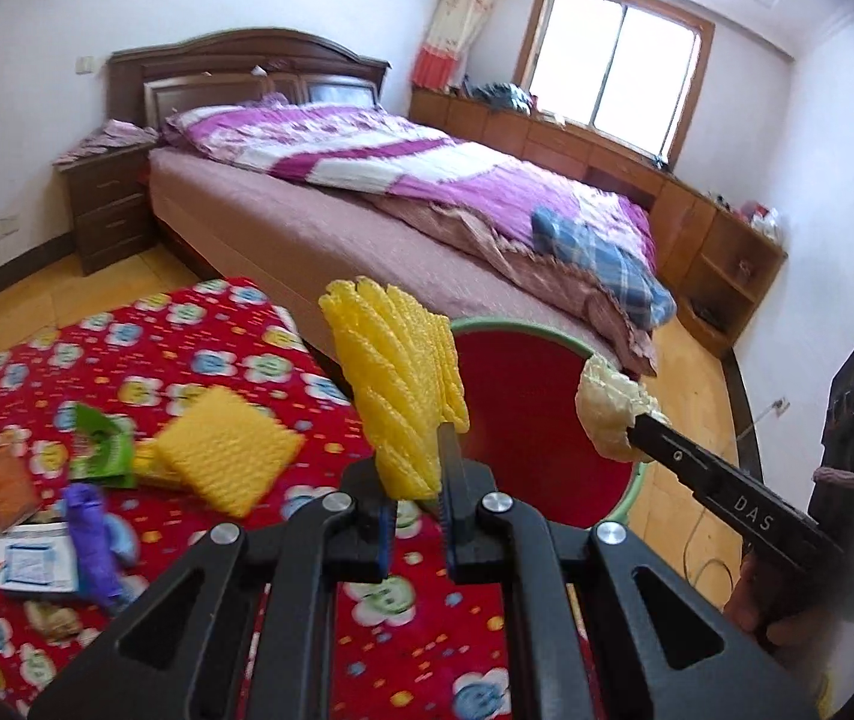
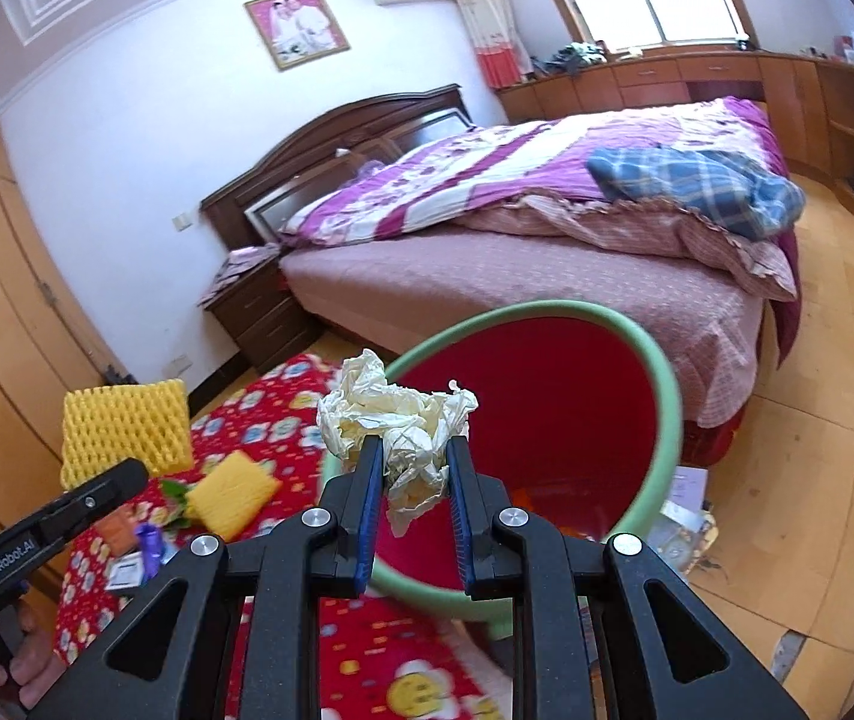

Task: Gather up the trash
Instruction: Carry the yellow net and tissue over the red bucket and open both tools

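Your left gripper (image 1: 420, 480) is clenched on the yellow foam net (image 1: 393, 384), your right gripper (image 2: 411, 468) on the crumpled paper (image 2: 396, 420); both hang at the red bin (image 2: 655, 360), mouth tilted toward you, likely for dropping. 1 more foam net (image 1: 225, 450) lies on the floral cloth (image 1: 198, 324)

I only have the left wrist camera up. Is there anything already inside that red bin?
Observer: Yes, the right wrist view shows orange bits at the bottom of the bin.
Operator: How is the right gripper holding its paper?
Observer: The right gripper is shut on the crumpled paper, pinching its middle.
Operator: Anything on the floor by the bin?
Observer: Yes, some papers lie right of it.
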A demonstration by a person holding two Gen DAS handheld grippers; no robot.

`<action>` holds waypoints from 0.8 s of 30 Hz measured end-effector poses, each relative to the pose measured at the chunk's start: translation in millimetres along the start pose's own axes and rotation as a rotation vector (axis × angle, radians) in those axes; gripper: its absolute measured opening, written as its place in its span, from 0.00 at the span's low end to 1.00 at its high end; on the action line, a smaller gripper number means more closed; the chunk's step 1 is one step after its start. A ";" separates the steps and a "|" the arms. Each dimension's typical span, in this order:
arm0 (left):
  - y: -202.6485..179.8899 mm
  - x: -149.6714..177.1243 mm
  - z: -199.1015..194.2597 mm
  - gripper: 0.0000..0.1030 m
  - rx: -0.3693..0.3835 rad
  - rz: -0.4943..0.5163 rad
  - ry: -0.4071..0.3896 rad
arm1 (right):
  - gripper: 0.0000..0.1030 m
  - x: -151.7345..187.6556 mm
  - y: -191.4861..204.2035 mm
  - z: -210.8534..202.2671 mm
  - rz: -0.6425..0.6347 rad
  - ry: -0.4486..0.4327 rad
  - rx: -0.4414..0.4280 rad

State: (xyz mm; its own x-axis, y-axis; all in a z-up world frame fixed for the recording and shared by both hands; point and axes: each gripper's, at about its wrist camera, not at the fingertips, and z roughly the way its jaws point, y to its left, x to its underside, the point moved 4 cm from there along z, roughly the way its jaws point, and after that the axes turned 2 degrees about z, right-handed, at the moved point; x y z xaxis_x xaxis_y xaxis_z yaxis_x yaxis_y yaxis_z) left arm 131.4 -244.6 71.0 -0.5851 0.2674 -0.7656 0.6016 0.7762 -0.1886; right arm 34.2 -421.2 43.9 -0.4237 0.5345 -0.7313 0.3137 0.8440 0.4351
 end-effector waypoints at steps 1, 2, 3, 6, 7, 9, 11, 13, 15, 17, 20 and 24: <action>-4.8 0.3 7.6 0.10 0.004 0.008 0.013 | 0.20 -0.8 -7.6 2.1 0.011 0.002 0.006; -10.2 0.6 16.5 0.10 0.008 0.018 0.028 | 0.20 -1.3 -12.6 4.0 0.019 0.004 0.010; -14.7 1.2 24.1 0.10 0.013 0.026 0.041 | 0.20 -1.9 -18.8 5.8 0.027 0.006 0.016; -27.0 3.3 44.2 0.10 0.027 0.049 0.073 | 0.21 -0.2 -34.0 9.0 0.056 0.010 0.034; -29.0 3.3 47.8 0.10 0.028 0.054 0.079 | 0.22 0.3 -39.0 10.2 0.065 0.013 0.037; -34.0 4.9 56.1 0.10 0.031 0.068 0.090 | 0.23 1.6 -46.4 12.9 0.081 0.019 0.042; -36.6 6.9 62.4 0.11 0.038 0.079 0.106 | 0.23 2.9 -50.1 15.1 0.089 0.025 0.044; -37.6 9.0 66.7 0.25 0.040 0.083 0.121 | 0.24 3.7 -53.4 17.5 0.095 0.030 0.046; -37.7 9.7 68.8 0.35 0.042 0.079 0.125 | 0.27 3.8 -54.4 19.1 0.100 0.032 0.045; -38.8 10.9 68.6 0.37 0.047 0.080 0.123 | 0.30 4.5 -53.8 19.4 0.107 0.030 0.037; -40.0 11.4 65.2 0.38 0.038 0.088 0.116 | 0.33 4.9 -53.0 20.4 0.109 0.034 0.029; -36.9 10.2 58.7 0.38 0.034 0.082 0.109 | 0.45 6.2 -49.1 18.0 0.104 0.034 0.023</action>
State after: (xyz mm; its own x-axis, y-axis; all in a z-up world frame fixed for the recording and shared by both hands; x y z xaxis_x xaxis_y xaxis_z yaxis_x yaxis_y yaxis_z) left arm 135.2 -304.1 34.0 -0.5875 0.3914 -0.7083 0.6672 0.7295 -0.1503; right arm 31.5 -460.1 8.5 -0.4166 0.6205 -0.6644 0.3768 0.7830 0.4950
